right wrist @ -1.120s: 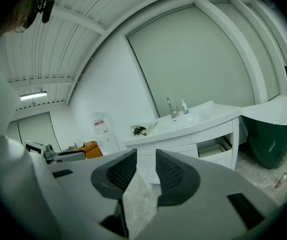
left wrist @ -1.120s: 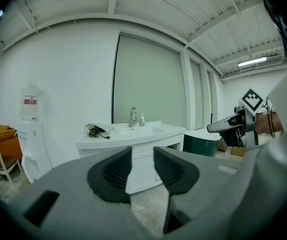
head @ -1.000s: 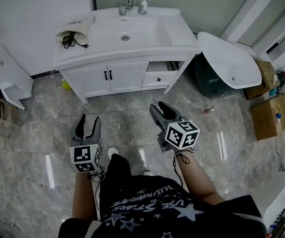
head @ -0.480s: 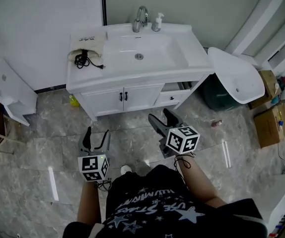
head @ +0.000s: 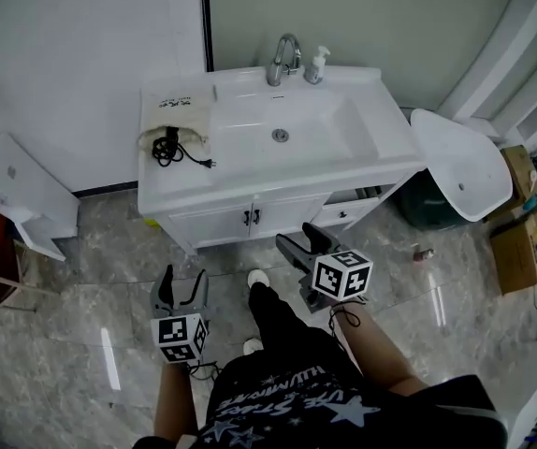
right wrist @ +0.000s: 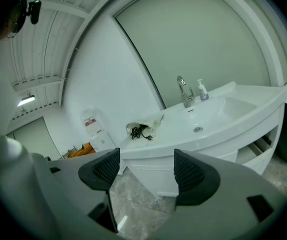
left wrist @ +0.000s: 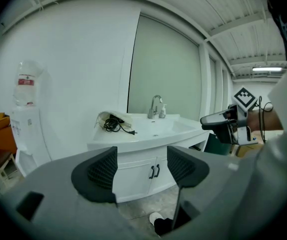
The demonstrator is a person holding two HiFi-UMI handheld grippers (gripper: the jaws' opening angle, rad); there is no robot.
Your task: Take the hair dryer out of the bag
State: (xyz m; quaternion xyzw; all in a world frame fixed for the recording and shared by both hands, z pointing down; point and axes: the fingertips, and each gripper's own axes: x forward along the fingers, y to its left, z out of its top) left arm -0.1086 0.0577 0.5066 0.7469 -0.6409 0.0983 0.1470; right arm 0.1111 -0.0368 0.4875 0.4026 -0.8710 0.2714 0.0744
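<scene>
A cream cloth bag (head: 175,112) lies on the left end of the white vanity top (head: 362,162), its mouth toward me, with a black cord and plug (head: 177,150) spilling out. The hair dryer itself stays hidden inside. The bag (left wrist: 114,120) shows in the left gripper view, and the bag (right wrist: 144,128) in the right gripper view. My left gripper (head: 181,284) hangs over the floor in front of the cabinet, jaws wide and empty. My right gripper (head: 299,244) is nearer the cabinet front, also open with nothing between its fingers. Both are well short of the bag.
The sink basin (head: 283,129) has a faucet (head: 285,60) and a soap bottle (head: 317,65) behind it. A white lidded bin (head: 457,162) stands right of the vanity, cardboard boxes (head: 523,241) beyond. A white unit (head: 21,195) stands at the left. My foot (head: 257,279) is by the cabinet doors.
I have walked toward the vanity, which now sits closer and lower in the head view. Both grippers came forward with me and their jaws spread wider.
</scene>
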